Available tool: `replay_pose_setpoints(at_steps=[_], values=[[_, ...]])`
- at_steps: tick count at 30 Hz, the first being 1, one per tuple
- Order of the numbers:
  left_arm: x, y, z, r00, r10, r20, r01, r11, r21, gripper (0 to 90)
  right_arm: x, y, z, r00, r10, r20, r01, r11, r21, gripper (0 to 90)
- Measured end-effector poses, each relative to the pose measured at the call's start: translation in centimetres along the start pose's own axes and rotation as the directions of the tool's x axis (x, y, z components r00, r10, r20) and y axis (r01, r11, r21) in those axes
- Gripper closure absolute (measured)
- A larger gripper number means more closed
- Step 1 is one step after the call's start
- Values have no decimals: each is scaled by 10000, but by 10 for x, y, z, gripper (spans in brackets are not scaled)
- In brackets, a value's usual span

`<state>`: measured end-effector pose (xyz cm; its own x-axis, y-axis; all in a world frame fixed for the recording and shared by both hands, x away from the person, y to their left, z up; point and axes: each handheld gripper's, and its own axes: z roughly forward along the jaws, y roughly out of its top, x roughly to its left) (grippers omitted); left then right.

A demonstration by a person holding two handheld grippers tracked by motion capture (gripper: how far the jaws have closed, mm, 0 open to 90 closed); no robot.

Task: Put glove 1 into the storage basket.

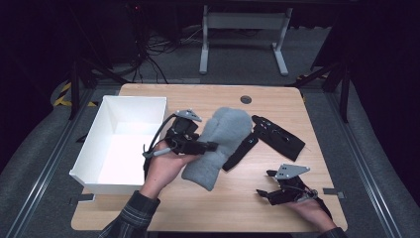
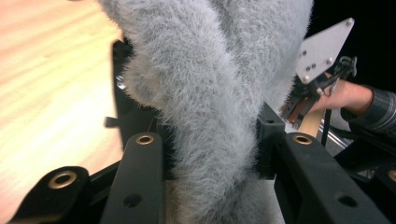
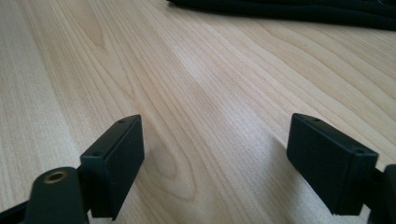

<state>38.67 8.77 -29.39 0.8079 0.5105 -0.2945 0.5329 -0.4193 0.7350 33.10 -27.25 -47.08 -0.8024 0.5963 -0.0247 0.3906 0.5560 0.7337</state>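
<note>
Here, the left gripper [image 1: 214, 146] has its jaws clamped on a fold of a grey fuzzy mitten [image 1: 218, 144], which lies mid-surface [image 1: 237, 208] just right of an open white box [image 1: 124, 141]. In the left gripper view the pile bulges out between the two black jaws, so the bite looks deep and centred. The right gripper [image 1: 261, 193] sits low near the front edge, jaws spread wide with only bare wood between them. Black gloves [image 1: 277, 136] and a black strap [image 1: 240, 152] lie just beyond the mitten, the strap touching its right side.

The likely step is lifting the mitten toward the box. Done well, that means raising it straight up first so the limp cuff clears the strap, then carrying it high over the box's near wall before letting go. The soft knit may slip, so a steady squeeze matters.
</note>
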Motion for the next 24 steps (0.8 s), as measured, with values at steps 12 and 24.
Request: replay_pose_setpoints(at_steps=[12, 24], values=[[27, 8, -60, 9972, -473, -586, 438, 9972, -602, 647, 0, 0, 0, 10000, -2, 3, 2, 10000, -1, 196], [57, -9, -113, 9831, -1122, -1449, 963, 9890, -1120, 647, 0, 0, 0, 10000, 15, 15, -15, 10000, 1, 193]])
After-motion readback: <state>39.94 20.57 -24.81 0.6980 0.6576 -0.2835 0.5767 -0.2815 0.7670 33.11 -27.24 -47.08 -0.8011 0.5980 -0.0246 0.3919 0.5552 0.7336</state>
